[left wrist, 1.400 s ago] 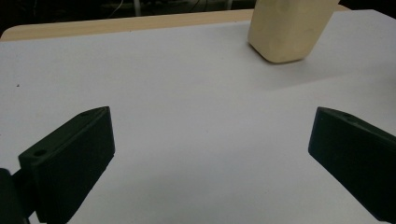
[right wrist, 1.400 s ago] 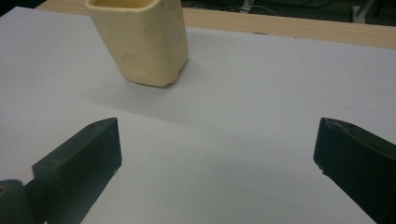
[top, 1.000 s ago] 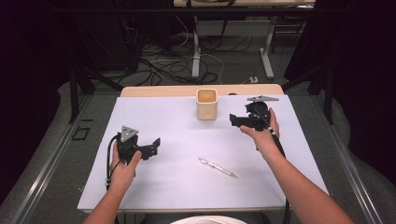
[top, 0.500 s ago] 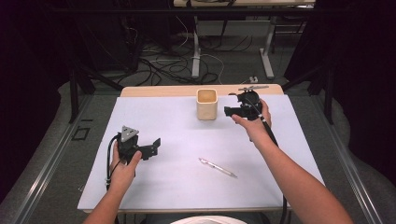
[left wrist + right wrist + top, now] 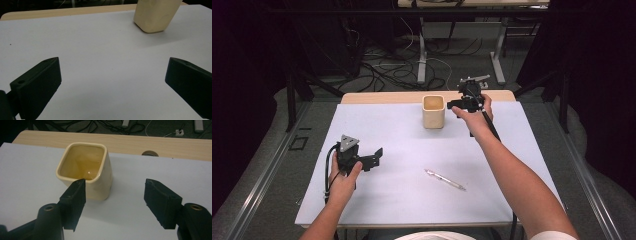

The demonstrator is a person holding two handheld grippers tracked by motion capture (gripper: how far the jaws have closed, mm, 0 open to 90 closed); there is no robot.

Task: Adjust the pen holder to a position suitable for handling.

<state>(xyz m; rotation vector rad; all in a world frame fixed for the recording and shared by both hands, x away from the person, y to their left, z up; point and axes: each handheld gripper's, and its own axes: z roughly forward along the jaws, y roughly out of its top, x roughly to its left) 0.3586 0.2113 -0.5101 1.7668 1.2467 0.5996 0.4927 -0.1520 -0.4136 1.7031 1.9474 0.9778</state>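
The tabletop (image 5: pixel 377 125) is lying under a pale lilac-white sheet, with a strip of light wood showing along its far edge.

The cup (image 5: pixel 433 111) is standing upright on the sheet near the far edge, a little right of the middle. It is a cream-coloured holder with a squarish mouth, rounded corners and a thick rolled rim; its walls are tapering slightly toward the base. Seen from the right gripper view, the cup (image 5: pixel 85 170) is showing a glossy, yellowish inside with a small glint of light at the bottom. No brand, label or writing is showing on it.

The right gripper (image 5: pixel 460 103) is hovering just beside the cup's right side, near the far edge, held up off the sheet. Its jaws have just been closing, yet they are standing apart with nothing between them; in the right gripper view one jaw tip is overlapping the cup's near rim, though whether it is touching cannot be told.

The left gripper (image 5: pixel 377 156) is sitting low toward the near left corner, well apart from the cup, its jaws spread wide over bare sheet with nothing between them.

The pen (image 5: pixel 445 179) is lying flat on the sheet, slanting, toward the near edge and right of the middle, well apart from both grippers.
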